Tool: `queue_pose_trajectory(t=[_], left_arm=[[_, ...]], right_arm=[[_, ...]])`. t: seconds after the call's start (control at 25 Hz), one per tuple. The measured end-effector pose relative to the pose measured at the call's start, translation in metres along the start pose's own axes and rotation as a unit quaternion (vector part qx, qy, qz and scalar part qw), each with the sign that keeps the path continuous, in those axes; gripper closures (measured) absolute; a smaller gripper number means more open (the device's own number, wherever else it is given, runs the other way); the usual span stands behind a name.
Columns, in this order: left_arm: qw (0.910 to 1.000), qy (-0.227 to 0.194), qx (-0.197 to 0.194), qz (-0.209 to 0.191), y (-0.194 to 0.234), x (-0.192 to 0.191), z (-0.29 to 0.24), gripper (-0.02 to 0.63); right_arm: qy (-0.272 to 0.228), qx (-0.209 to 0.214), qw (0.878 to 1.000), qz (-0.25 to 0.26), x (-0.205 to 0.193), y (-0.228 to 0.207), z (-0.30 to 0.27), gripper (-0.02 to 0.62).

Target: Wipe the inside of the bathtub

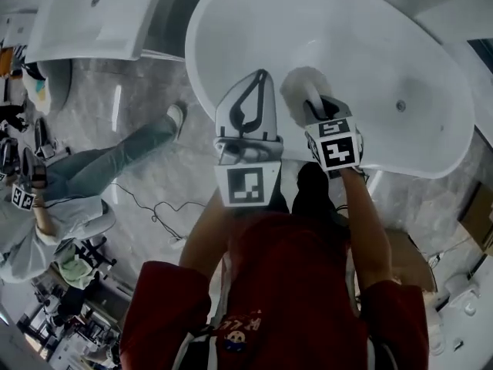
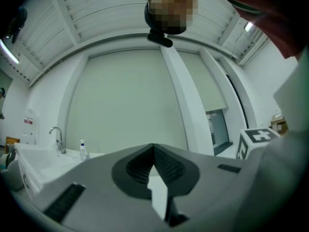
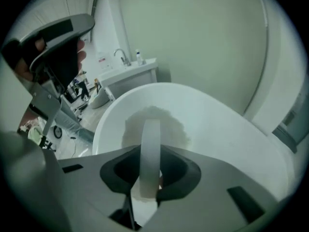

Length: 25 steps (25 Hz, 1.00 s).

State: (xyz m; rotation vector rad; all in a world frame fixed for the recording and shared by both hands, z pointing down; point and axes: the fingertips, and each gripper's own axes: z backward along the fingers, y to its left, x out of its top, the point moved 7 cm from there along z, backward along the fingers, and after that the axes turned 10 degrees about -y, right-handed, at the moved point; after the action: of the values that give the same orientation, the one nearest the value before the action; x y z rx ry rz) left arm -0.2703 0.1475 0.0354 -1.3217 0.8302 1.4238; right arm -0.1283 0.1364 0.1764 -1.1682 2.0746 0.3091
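Observation:
The white oval bathtub [image 1: 370, 45] fills the top of the head view. A round white wiping pad [image 1: 300, 83] lies against the tub's inner wall near the front rim. My right gripper [image 1: 317, 108] is shut on the pad's white loop handle [image 3: 150, 149], with the pad [image 3: 157, 122] pressed to the tub [image 3: 227, 129] beyond it. My left gripper [image 1: 260, 79] hovers over the tub's front rim to the left of the pad. Its jaws [image 2: 153, 148] meet at the tips with nothing between them, and it points at a pale wall.
A second white tub [image 1: 100, 14] stands at the top left. A person in jeans [image 1: 115, 156] stands on the grey floor at left, with cables [image 1: 154, 206] nearby. The tub's drain [image 1: 400, 106] is at right. A faucet [image 2: 57, 137] and bottle [image 2: 83, 150] sit on the far basin.

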Motion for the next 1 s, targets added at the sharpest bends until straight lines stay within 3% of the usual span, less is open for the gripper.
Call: queue_pose_trajectory(t=[0.12, 0.24, 0.4, 0.52, 0.68, 0.76, 0.92, 1.0], left_arm=[[0.9998, 0.011, -0.013, 0.012, 0.029, -0.027, -0.005, 0.592], [0.9993, 0.019, -0.029, 0.015, 0.049, -0.052, -0.007, 0.592], [0.9987, 0.033, -0.032, 0.023, 0.073, -0.085, -0.010, 0.592], [0.9976, 0.053, -0.033, 0.029, 0.086, -0.112, -0.009, 0.592], [0.9969, 0.066, -0.020, 0.038, 0.086, -0.129, -0.006, 0.592], [0.9969, 0.067, -0.012, 0.040, 0.085, -0.138, -0.006, 0.592], [0.9960, 0.078, -0.008, 0.041, 0.077, -0.158, -0.004, 0.592], [0.9959, 0.080, -0.007, 0.042, 0.070, -0.166, -0.005, 0.592]], right_arm=[[0.063, 0.048, 0.997, 0.025, -0.008, 0.020, -0.044, 0.502], [0.128, 0.095, 0.986, 0.058, -0.022, 0.034, -0.086, 0.502], [0.198, 0.163, 0.960, 0.110, -0.043, 0.052, -0.129, 0.502], [0.232, 0.239, 0.937, 0.103, -0.055, 0.059, -0.153, 0.502], [0.271, 0.351, 0.894, 0.061, -0.066, 0.056, -0.168, 0.502], [0.298, 0.390, 0.869, 0.063, -0.071, 0.056, -0.175, 0.502], [0.363, 0.459, 0.808, 0.073, -0.096, 0.066, -0.181, 0.502], [0.379, 0.483, 0.786, 0.068, -0.113, 0.068, -0.182, 0.502]])
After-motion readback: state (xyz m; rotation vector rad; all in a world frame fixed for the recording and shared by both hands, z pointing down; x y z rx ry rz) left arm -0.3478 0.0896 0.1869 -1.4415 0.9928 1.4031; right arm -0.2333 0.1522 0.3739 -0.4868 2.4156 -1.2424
